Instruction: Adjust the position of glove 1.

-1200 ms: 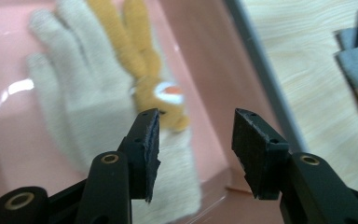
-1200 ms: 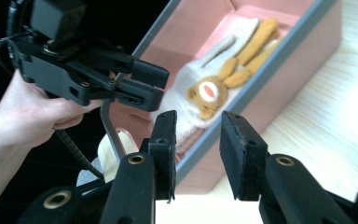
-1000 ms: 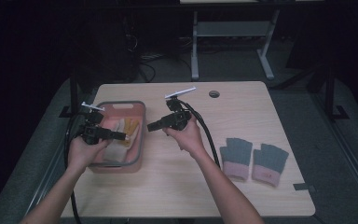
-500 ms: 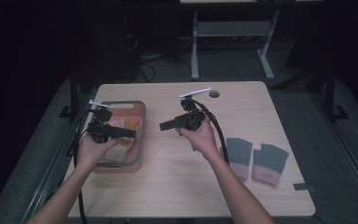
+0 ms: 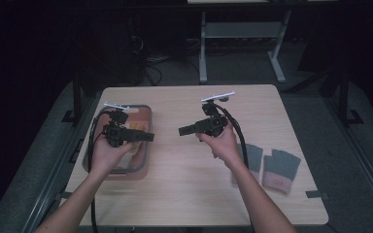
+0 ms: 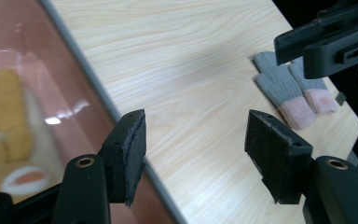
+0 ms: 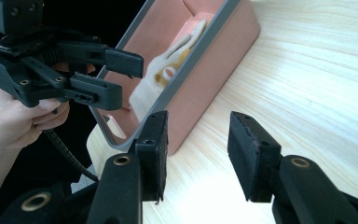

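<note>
Both grippers, left point(image 5: 148, 137) & right point(image 5: 183, 130), are hovering w/ jaws wide, holding nothing; gloves point(image 5: 272, 164) are lying untouched at table point(image 5: 184, 194) edge, pink bin point(image 5: 143, 167) probably holding knitwear, so work appears unstarted.

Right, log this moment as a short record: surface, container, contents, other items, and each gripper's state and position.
surface: light wooden table
container: pink bin with a grey rim, at the table's left side
contents: white and yellow knitted items; exact kind hard to tell
other items: pair of grey gloves with pink cuffs, lying flat near the table's right edge
left gripper: open, empty, held above the bin, jaws pointing toward the right gripper
right gripper: open, empty, held above the table's middle, jaws pointing toward the bin
</note>
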